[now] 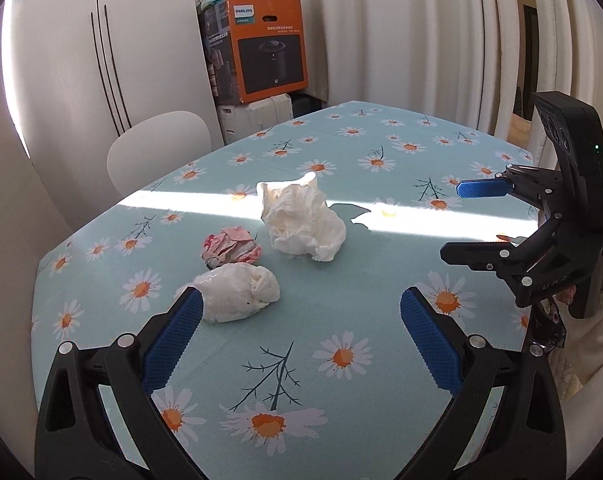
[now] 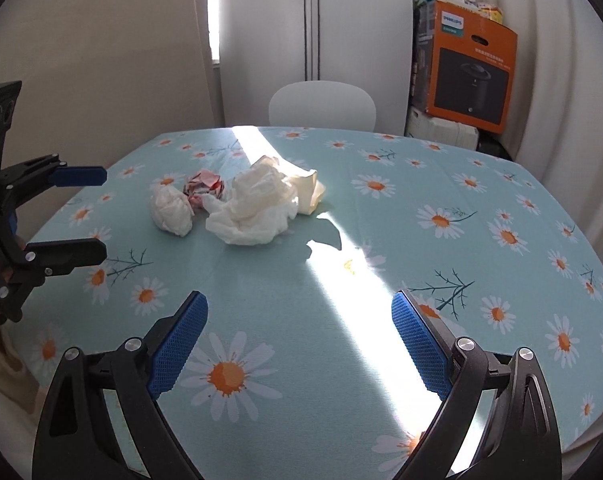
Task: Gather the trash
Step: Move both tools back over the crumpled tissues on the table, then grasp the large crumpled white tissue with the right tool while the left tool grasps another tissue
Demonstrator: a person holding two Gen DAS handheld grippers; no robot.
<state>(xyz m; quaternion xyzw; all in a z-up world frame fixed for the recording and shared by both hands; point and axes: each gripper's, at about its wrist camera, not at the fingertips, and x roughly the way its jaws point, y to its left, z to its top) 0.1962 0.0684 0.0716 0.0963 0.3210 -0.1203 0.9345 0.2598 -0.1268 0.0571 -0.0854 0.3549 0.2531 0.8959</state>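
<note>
Three crumpled pieces of trash lie close together on the daisy-print tablecloth (image 1: 341,280). A large white tissue wad (image 1: 301,220) (image 2: 257,208) is the farthest, a pink-and-white paper ball (image 1: 231,246) (image 2: 203,188) sits beside it, and a small white wad (image 1: 237,296) (image 2: 171,210) is nearest my left gripper. My left gripper (image 1: 301,304) (image 2: 101,212) is open, its left pad almost at the small wad, nothing between its fingers. My right gripper (image 2: 299,308) (image 1: 451,220) is open over bare cloth, well short of the trash.
A white chair back (image 1: 157,148) (image 2: 321,104) stands at the table's far side. An orange appliance box (image 1: 269,48) (image 2: 469,68) rests on stacked boxes in the corner by white curtains (image 1: 421,40). A sunlit stripe crosses the cloth.
</note>
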